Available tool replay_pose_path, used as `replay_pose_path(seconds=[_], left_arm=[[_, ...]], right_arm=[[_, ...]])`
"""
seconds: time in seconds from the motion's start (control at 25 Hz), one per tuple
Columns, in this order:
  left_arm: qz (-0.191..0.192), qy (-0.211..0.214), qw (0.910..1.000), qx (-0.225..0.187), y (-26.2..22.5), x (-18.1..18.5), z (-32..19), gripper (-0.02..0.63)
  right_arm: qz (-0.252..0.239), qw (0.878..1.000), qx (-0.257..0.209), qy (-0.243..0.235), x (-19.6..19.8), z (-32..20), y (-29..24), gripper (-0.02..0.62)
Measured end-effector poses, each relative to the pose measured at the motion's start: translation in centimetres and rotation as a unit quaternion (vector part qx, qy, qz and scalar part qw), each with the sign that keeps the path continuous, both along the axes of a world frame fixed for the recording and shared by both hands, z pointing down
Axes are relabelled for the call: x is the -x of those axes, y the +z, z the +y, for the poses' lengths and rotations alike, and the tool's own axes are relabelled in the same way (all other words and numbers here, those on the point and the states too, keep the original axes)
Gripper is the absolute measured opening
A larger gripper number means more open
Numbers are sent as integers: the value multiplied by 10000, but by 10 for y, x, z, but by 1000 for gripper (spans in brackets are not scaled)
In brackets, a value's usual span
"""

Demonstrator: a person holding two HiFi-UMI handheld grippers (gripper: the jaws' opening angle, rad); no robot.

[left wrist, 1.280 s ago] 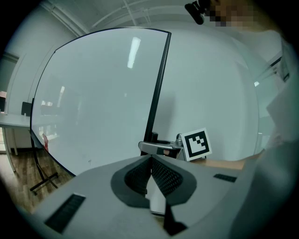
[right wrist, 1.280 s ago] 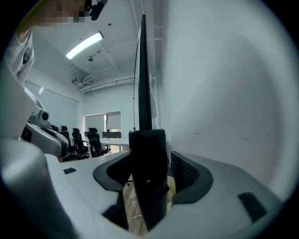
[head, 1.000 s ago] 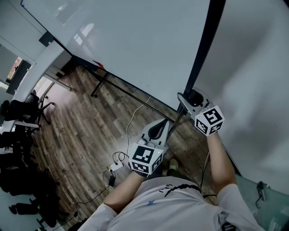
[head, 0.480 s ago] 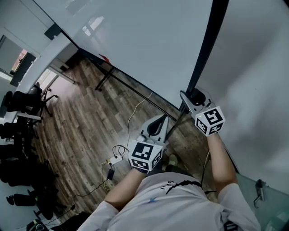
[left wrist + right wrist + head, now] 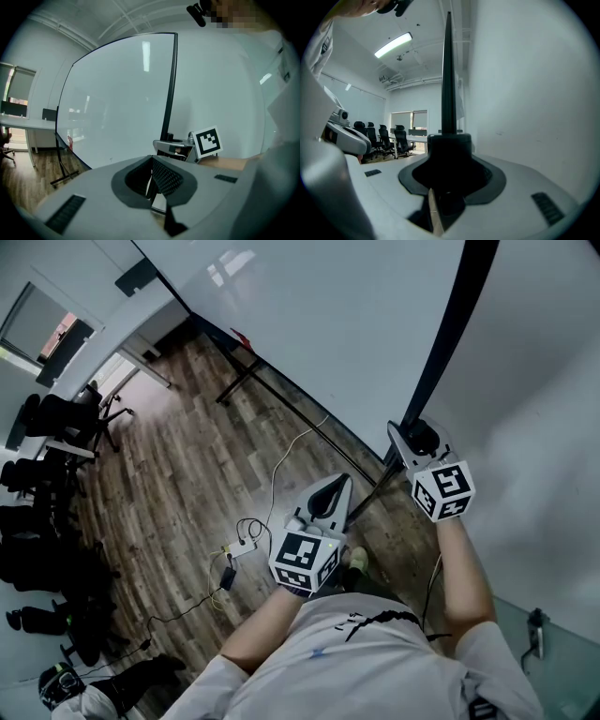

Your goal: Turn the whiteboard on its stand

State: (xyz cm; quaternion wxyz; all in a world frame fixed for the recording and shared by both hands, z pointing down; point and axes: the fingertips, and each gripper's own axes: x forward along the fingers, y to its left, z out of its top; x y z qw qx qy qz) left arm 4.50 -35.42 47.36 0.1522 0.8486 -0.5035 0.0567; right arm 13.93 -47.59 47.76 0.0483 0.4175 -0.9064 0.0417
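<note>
Obs: right tool [image 5: 415,441] clamped on black knob [image 5: 450,146] at whiteboard [image 5: 356,324] edge, 1 o'clock; left tool [image 5: 157,180] jaws together, empty. Risk: pads may slip off knob; unsupported board could swing.

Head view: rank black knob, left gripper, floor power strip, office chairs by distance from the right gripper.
1. black knob, gripped by the right gripper
2. left gripper, lower left
3. power strip, on floor, further left
4. office chairs, far left

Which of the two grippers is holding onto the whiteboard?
The right gripper: its jaws clamp the black fitting on the whiteboard's frame; the left gripper hangs free, empty.
</note>
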Motion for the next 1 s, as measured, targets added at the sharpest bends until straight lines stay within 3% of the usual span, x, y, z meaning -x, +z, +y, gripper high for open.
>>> replay_pose_path(seconds=[0.28, 1.0], left_arm=[[-10, -40, 10000, -79, -18, 13, 39, 12], [74, -179, 9996, -213, -21, 96, 146, 12]], right_arm=[[118, 9999, 52, -18, 16, 39, -10, 167], [298, 9989, 316, 194, 134, 174, -1, 169]])
